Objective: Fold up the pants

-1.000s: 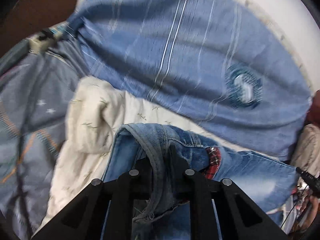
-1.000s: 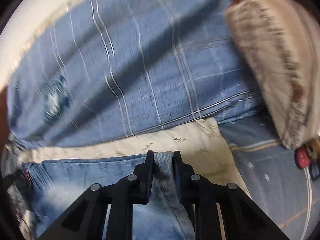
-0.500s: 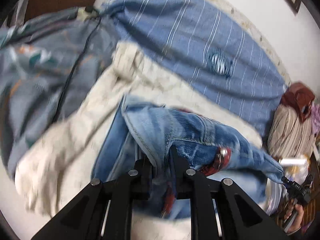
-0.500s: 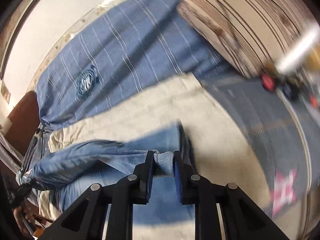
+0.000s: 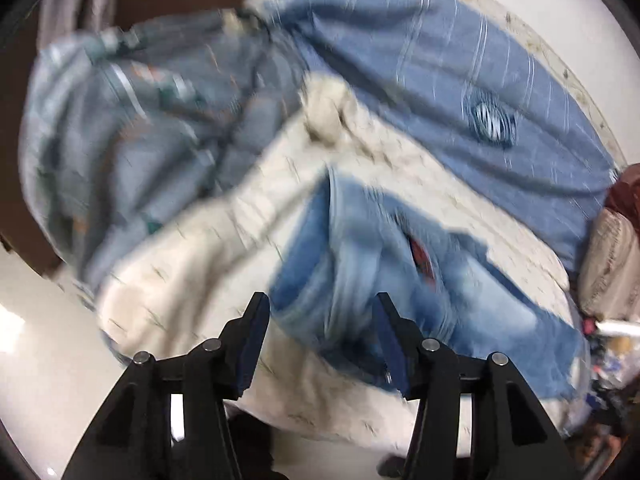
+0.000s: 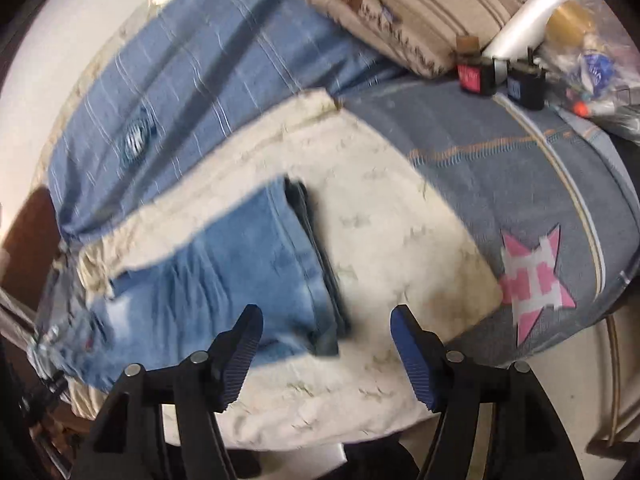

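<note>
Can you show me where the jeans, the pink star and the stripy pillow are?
jeans (image 6: 224, 264): right wrist view, on the faded leg.
pink star (image 6: 534, 280): right wrist view, star's middle.
stripy pillow (image 6: 404, 4): right wrist view, its top face.

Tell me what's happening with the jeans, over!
Left gripper and right gripper both opening, nothing pinched. Jeans lying folded on the cream blanket. Nothing in the way.

The pants are light blue washed denim with paler faded patches and a bit of red showing at the waist. They lie on a cream cloth speckled with small dark sprigs, beside a blue sheet with thin white stripes. The grey-blue cover carries a pink-and-white star and orange stitching.
</note>
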`<state>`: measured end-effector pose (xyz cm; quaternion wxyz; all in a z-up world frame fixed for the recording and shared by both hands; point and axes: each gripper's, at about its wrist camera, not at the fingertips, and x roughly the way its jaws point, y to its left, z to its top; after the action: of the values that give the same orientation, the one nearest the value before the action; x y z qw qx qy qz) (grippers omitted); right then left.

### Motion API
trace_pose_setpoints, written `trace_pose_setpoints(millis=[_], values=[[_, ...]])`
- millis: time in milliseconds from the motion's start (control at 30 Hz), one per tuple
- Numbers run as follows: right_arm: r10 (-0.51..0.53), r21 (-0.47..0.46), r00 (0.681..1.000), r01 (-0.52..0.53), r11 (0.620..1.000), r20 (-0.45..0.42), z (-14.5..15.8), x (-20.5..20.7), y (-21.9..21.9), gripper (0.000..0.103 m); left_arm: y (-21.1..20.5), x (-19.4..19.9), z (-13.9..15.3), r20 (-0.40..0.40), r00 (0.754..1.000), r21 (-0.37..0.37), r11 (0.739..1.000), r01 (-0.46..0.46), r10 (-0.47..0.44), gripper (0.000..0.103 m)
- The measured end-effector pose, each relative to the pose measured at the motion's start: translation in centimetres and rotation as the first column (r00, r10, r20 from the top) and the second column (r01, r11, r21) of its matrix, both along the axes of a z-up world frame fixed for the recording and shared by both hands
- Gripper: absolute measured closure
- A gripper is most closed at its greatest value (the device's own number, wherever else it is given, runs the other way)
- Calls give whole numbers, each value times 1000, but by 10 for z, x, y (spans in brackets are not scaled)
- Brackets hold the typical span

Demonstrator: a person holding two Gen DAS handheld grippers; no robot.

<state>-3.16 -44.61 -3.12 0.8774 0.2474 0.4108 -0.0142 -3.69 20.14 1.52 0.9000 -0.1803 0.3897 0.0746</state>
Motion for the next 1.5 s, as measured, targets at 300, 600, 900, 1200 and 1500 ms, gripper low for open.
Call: trace_pose_setpoints(millis=[300,600,900,1200,1500], values=[[90,17,996,-90,996,-22,9,98,14,33,-74,43,-14,-43,969,174,953,247,-243,44],[166,-214,984,-148,966,69,54,123,45,96,-59,65,-72,-149,962,123,962,246,-227,42],[60,-216,992,-82,973,-107,0,102,26,65,-61,67,-72,-139,965,141,960,240,-221,41],[248,21,967,-247,969,-63,4,44,48,33,-59,66,-70,-134,971,134,967,216,-198,41],[273,-263,961,-272,926,-31,58,61,114,42,-71,60,-44,-49,975,232,947,222,-217,31]])
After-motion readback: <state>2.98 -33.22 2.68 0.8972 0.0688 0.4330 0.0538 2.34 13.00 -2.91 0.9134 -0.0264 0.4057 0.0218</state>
